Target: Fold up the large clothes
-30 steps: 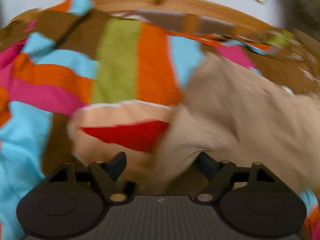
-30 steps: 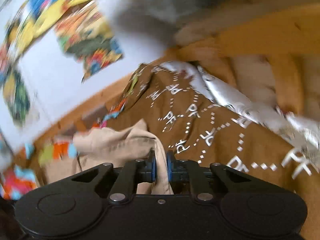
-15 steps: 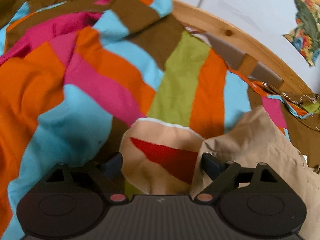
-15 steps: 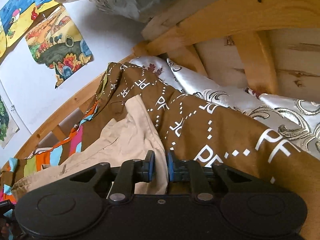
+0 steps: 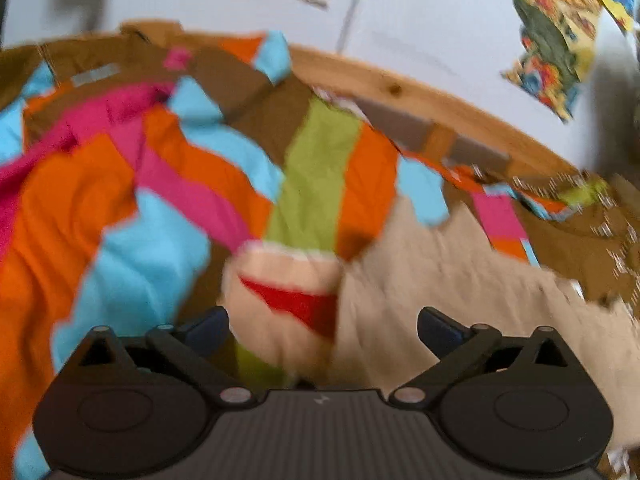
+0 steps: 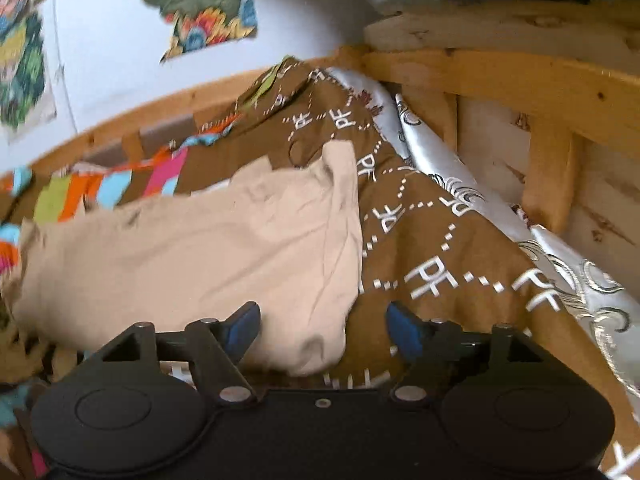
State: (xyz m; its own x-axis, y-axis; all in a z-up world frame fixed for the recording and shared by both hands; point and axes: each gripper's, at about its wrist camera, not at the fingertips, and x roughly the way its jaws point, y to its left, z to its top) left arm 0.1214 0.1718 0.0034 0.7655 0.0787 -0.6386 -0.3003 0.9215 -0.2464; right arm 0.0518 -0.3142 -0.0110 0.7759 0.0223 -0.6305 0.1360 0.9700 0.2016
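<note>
Lying on: the beige garment is spread over a brown printed cover, filling the centre and left of the right wrist view.
Garment in left view: the same beige cloth takes up the lower right of the frame, blurred.
Right gripper: jaws wide apart and holding nothing; a rounded fold of the garment sits low between the blue-tipped fingers, nearer the left one.
Left gripper: jaws wide apart and holding nothing; between the fingers lies a peach cloth with a red patch, just beside the beige cloth.
Striped blanket: orange, pink, blue and green bands fill the left and centre of the left wrist view, rumpled.
Silver cloth: a shiny patterned strip runs down the right of the right wrist view, beside the brown cover.
Wooden frame: rails and slats stand at the upper right of the right wrist view; a curved rail crosses the top of the left wrist view.
Wall: pale, with bright pictures at the upper left of the right wrist view.
</note>
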